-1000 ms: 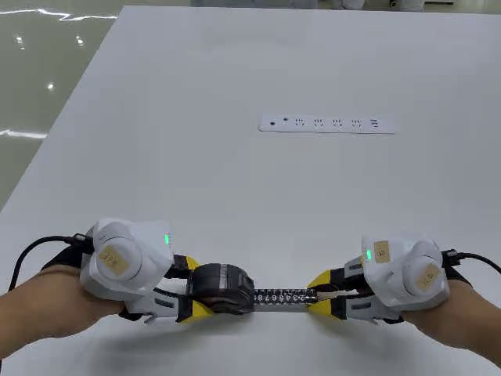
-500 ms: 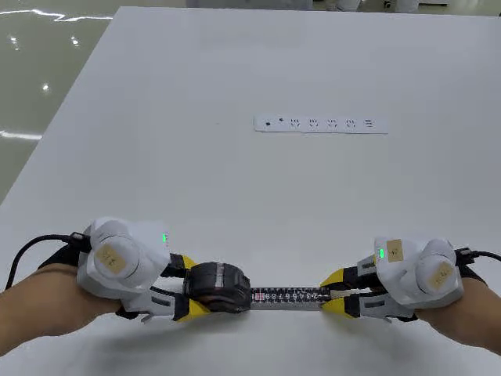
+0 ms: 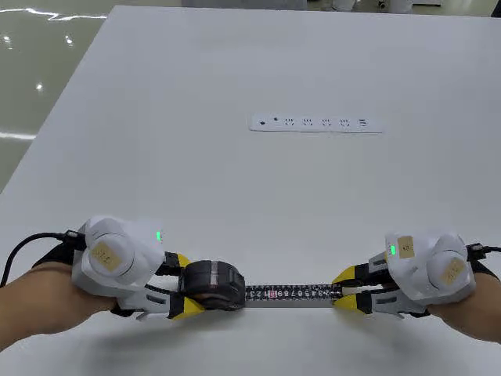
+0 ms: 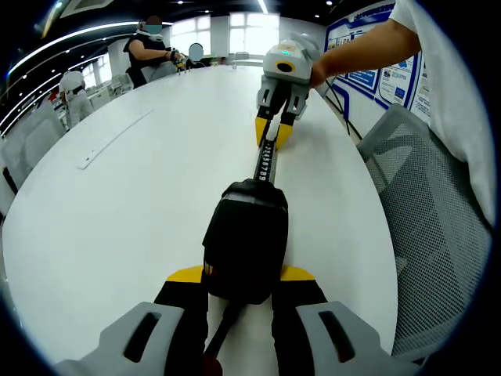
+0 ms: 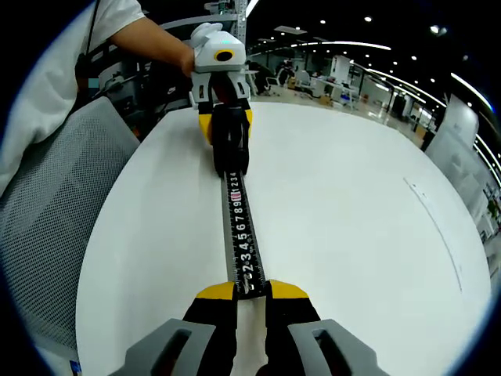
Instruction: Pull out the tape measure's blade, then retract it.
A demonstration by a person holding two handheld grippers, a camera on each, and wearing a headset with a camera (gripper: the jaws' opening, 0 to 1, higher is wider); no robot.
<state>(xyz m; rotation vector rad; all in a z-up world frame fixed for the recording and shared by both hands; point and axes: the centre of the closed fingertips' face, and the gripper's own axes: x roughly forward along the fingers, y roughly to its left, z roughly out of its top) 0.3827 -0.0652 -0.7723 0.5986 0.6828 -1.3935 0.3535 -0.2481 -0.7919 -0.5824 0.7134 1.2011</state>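
Note:
A black tape measure (image 3: 213, 285) rests on the white table near its front edge, and my left gripper (image 3: 185, 295) is shut on its case (image 4: 245, 249). The numbered blade (image 3: 288, 294) runs out to the right, low over the table, to my right gripper (image 3: 351, 289), which is shut on the blade's tip. In the right gripper view the blade (image 5: 239, 233) stretches from the yellow-tipped jaws to the case (image 5: 229, 133) held by the left gripper (image 5: 225, 121). The left gripper view has the right gripper (image 4: 275, 131) at the blade's (image 4: 266, 159) far end.
A white power strip (image 3: 316, 123) lies flat on the table's middle, beyond the grippers. The table's left edge (image 3: 55, 110) borders a glossy floor. A grey mesh chair (image 4: 427, 235) stands by the table's near side. People sit at the far end of the table (image 4: 153, 48).
My right gripper has moved right, away from the case, and the blade between the two grippers is longer. The left gripper and the case have stayed almost in place.

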